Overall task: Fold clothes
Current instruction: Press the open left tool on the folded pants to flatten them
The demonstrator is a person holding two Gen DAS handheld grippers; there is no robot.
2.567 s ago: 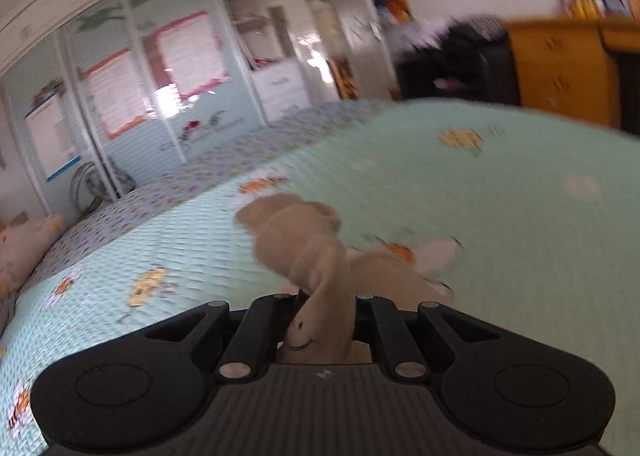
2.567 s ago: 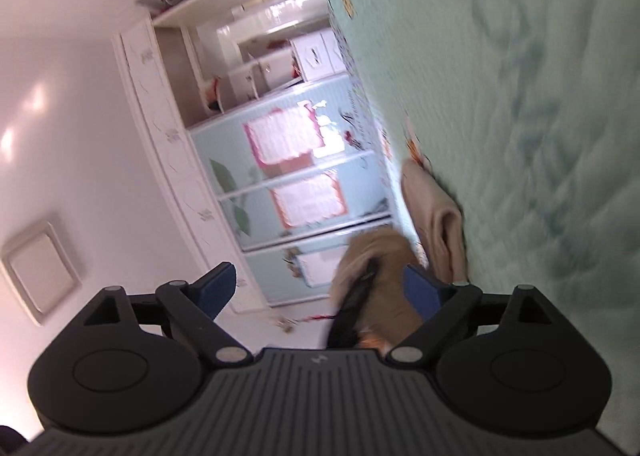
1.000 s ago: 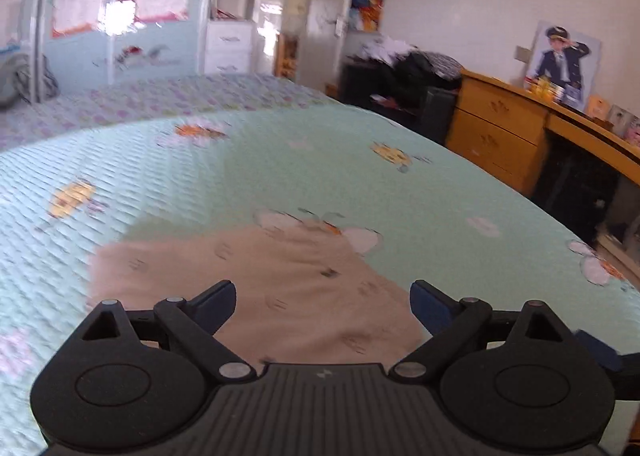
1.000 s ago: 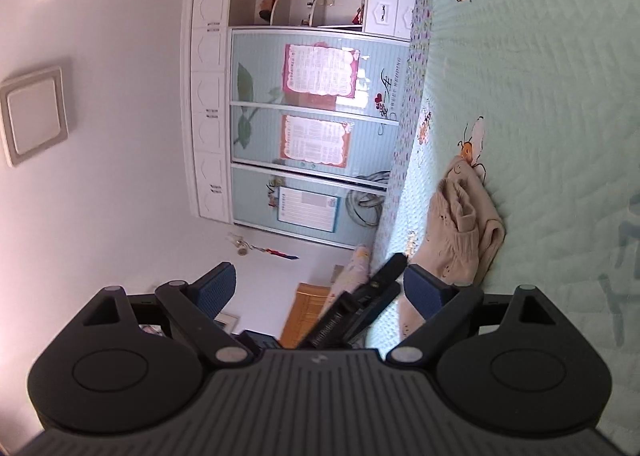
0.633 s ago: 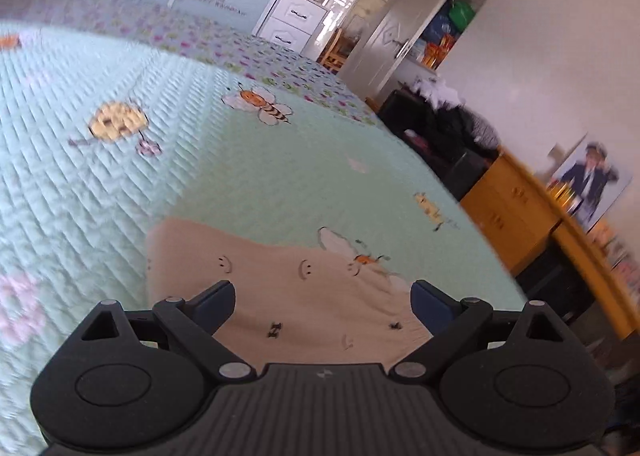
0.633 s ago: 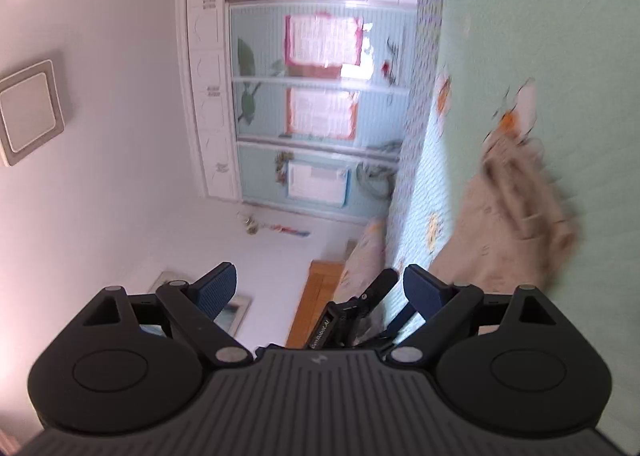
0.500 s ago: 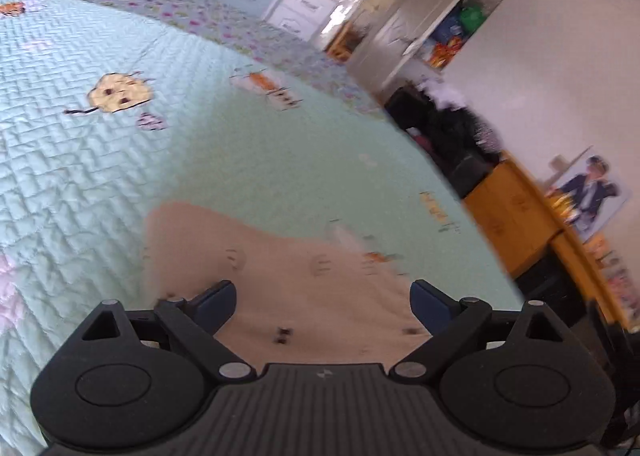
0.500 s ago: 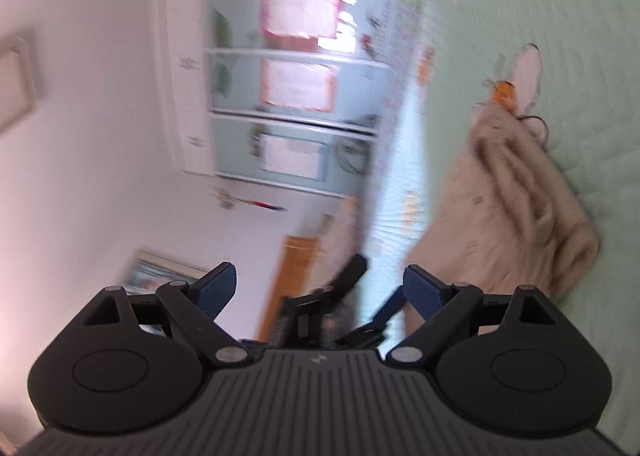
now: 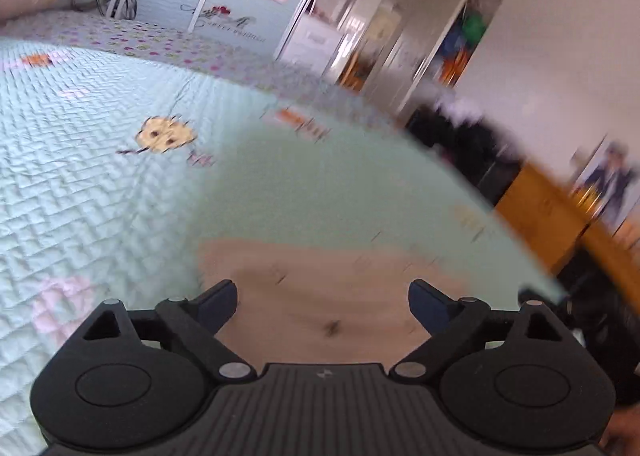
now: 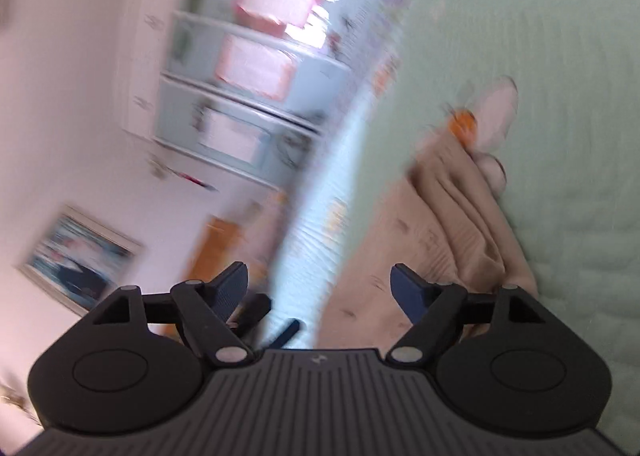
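A pale green quilted bedspread (image 9: 100,184) covers the bed, with a blue-fronted wardrobe (image 10: 256,68) behind it. A beige garment (image 9: 332,296) lies on the bedspread, flat in the left view and ridged with folds in the right. The left gripper (image 9: 322,300) and right gripper (image 10: 318,286) both stand wide apart and empty just over it.

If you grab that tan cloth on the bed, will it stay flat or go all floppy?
Probably floppy: the tan garment already bunches into soft folds. Likely light too, since it lies thin on the quilt.

Soft beige cloth garment (image 9: 328,288), quilted bedspread (image 9: 80,184)
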